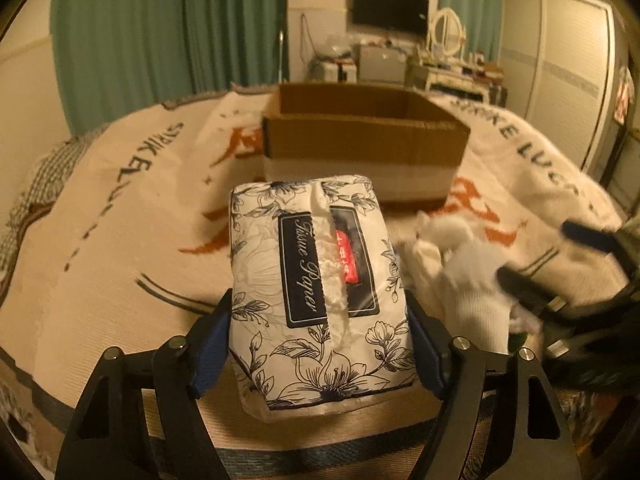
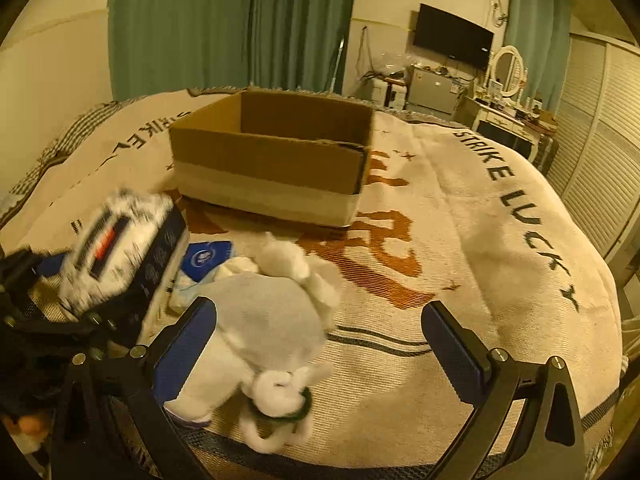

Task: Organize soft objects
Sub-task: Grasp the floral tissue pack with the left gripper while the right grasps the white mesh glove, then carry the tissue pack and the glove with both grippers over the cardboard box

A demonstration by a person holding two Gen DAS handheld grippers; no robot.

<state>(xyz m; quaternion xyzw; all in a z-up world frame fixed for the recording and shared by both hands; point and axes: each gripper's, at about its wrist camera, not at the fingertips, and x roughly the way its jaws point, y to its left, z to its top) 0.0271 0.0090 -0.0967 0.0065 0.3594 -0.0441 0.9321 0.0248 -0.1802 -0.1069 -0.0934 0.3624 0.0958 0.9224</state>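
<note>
My left gripper (image 1: 320, 344) is shut on a soft tissue paper pack (image 1: 316, 280), white with dark flower print, and holds it above the bed. The pack also shows blurred in the right wrist view (image 2: 120, 248). An open cardboard box (image 1: 360, 136) stands beyond it on the bed; it also shows in the right wrist view (image 2: 276, 156). My right gripper (image 2: 320, 344) is open and empty, low over white soft items: a white glove or sock (image 2: 268, 320) and a small white fluffy toy (image 2: 280, 400). The white pile shows in the left wrist view (image 1: 456, 276).
A cream blanket (image 2: 460, 240) with "STRIKE LUCKY" lettering covers the bed. A small blue packet (image 2: 208, 258) lies by the white pile. Green curtains, a wall TV, a dresser with mirror (image 2: 508, 76) and a wardrobe stand beyond the bed.
</note>
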